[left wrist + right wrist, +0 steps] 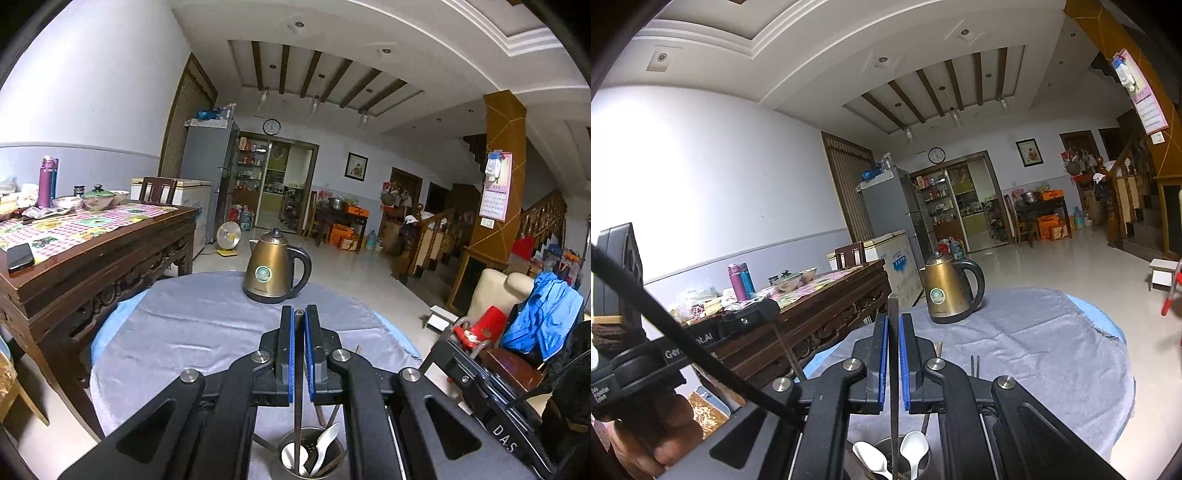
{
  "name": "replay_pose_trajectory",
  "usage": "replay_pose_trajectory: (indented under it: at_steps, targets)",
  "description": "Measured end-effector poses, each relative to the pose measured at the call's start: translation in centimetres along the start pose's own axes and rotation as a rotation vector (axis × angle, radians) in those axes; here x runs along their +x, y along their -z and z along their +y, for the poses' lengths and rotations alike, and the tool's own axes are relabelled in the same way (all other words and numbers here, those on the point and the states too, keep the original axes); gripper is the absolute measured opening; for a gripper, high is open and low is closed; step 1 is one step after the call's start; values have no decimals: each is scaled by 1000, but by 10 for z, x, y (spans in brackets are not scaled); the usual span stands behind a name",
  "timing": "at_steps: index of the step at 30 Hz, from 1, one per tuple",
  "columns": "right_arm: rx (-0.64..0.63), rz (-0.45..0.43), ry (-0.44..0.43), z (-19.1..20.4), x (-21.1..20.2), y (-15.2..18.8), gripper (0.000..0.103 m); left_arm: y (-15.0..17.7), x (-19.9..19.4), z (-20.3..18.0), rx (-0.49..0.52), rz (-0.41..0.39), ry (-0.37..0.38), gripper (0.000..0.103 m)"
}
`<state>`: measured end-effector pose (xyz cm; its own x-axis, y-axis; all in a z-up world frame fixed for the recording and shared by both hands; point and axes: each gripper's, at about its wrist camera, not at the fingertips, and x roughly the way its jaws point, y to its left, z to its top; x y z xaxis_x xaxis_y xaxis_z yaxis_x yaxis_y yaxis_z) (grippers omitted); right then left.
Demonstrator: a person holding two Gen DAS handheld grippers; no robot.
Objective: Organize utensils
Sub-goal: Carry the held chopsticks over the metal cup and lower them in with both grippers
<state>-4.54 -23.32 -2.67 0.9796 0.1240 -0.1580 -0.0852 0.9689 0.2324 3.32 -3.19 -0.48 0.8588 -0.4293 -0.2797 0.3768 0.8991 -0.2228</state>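
Each of my claws holds a chopstick upright between its jaws, straight above the utensil holder (312, 456) on the round table (192, 332). Spoons (913, 452) stand in the holder below my right claw (894, 328). The kettle (275, 267) sits ahead of my left claw (299, 321), the long table (96, 243) off left.

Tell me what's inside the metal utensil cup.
Inside the metal cup: two white spoons and dark chopsticks, one pinched in each gripper, left and right. The grippers hide the cup's bottom.
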Motion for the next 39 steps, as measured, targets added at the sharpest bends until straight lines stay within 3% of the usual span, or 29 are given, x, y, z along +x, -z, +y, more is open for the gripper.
replay_pose_trajectory:
  at_steps: [12, 39]
  targets:
    - [12, 34, -12, -2, 5, 1, 7, 6, 1, -1, 9, 34, -55, 6]
    - [35, 87, -18, -4, 26, 12, 7, 14, 10, 3, 1, 86, -94, 6]
